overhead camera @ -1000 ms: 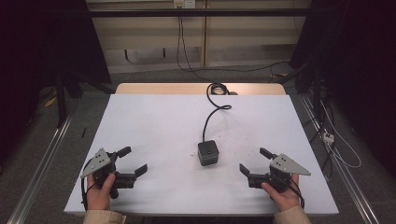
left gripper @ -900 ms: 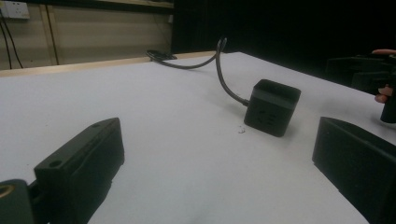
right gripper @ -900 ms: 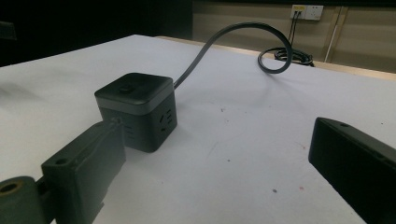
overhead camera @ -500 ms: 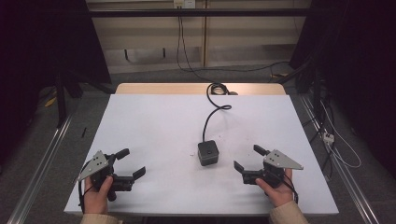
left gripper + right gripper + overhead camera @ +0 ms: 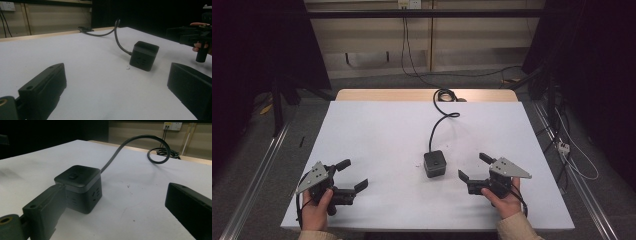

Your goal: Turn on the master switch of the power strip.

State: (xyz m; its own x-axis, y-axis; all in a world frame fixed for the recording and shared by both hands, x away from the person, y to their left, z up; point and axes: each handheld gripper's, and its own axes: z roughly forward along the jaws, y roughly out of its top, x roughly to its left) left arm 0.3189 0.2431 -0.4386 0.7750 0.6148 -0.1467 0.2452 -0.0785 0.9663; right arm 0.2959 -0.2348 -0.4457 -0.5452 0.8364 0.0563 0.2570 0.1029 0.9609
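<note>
High view: black cube-shaped plastic power socket (image 5: 434, 163) is sited mid-table on its black cable (image 5: 438, 125). Right gripper (image 5: 472, 169), at its 3 o'clock, jaws apart, is drawn nearer than a second ago; a grasp is judged imminent. Left gripper (image 5: 353, 174), jaws apart, is held at 8 o'clock.

Left gripper view: socket is seen at 1 o'clock beyond the spread jaws.

Right gripper view: socket is seen just beside the left-hand jaw, ungripped.

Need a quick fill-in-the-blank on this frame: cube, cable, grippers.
1. The black cube power socket rests on the ____ table.
2. Its black cable runs toward the table's ____ edge.
3. Both the left gripper and right gripper have jaws ____.
4. The gripper nearer the cube is the ____ one.

Missing words: white; far; open; right
</note>
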